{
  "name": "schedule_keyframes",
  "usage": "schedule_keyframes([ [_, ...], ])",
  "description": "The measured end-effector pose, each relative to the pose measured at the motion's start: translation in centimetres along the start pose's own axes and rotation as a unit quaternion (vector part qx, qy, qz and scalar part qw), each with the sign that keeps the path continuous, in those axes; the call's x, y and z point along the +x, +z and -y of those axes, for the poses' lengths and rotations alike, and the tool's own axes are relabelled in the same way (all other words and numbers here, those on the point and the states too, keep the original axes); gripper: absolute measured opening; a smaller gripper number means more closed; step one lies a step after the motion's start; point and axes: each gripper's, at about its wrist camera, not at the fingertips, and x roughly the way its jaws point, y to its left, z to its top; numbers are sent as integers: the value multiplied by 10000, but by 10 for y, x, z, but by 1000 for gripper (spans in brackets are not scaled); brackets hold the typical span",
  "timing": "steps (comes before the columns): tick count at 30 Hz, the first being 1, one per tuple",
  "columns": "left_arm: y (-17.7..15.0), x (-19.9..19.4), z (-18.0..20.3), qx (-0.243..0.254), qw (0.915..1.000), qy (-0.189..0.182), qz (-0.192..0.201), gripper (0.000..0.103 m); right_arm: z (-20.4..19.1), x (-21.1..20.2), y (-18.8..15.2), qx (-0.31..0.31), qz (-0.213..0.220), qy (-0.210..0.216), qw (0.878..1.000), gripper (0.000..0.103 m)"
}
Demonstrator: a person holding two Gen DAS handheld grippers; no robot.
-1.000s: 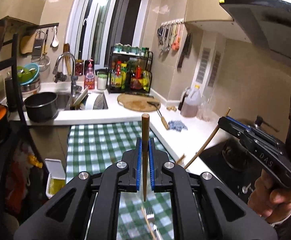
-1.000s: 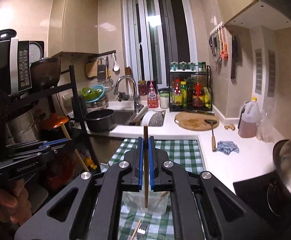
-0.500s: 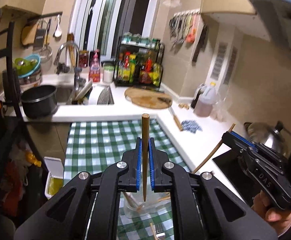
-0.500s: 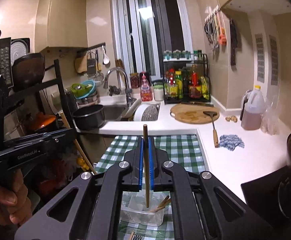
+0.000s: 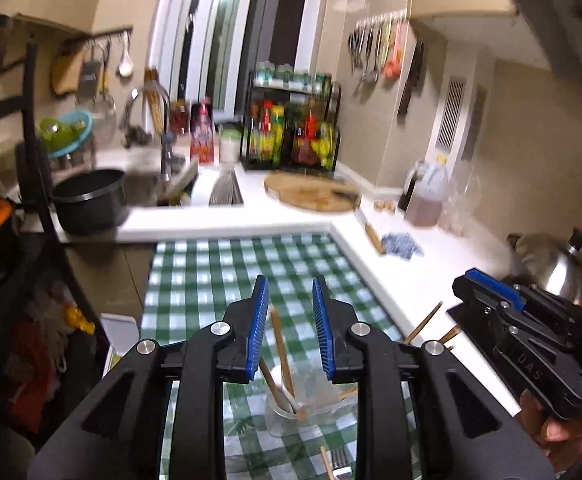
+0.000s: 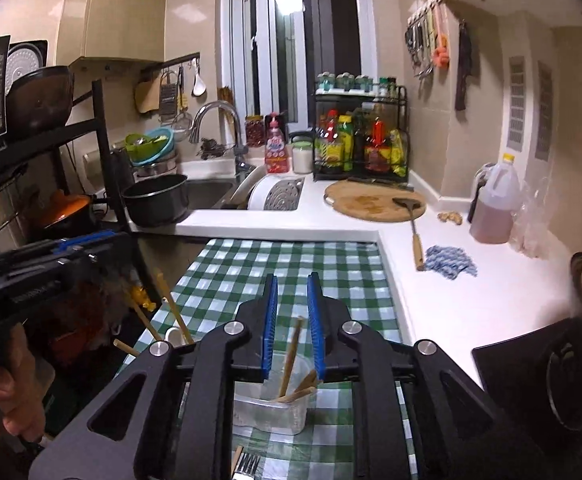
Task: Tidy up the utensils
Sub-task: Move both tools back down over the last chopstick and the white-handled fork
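Note:
In the left wrist view my left gripper hangs over a clear cup on the green checked cloth. Its jaws are opening; a wooden chopstick stands loose between the blue pads, its lower end in the cup. In the right wrist view my right gripper is over a clear rectangular tub, jaws also opening. Another chopstick leans free between its pads, foot in the tub beside other sticks. Each view shows the other gripper at its edge: the right gripper and the left gripper.
A fork lies on the cloth just in front of the tub. On the white counter to the right lie a wooden-handled spatula, a blue rag, a round cutting board and an oil jug. A black pot stands by the sink.
Both grippers were shut on upright chopsticks and came down over the containers. Now both pairs of jaws have parted and the chopsticks have dropped lower, leaning into the cup and the tub.

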Motion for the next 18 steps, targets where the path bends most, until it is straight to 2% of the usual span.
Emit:
schedule_keyframes([
  [5,-3,-54,6,-23,9989,38,460,23,-1,-50,7,-48,438,-112,9990,19],
  [8,-23,-87,11,-53,9980,72,623,23,-1,-82,-1,15,625,-74,9980,20],
  [13,-87,-118,17,-138,9980,133,600,23,-10,-124,-41,17,713,-24,9975,21],
  [18,-161,-126,17,-144,9989,305,336,23,-26,-140,-109,62,460,-16,9989,19],
])
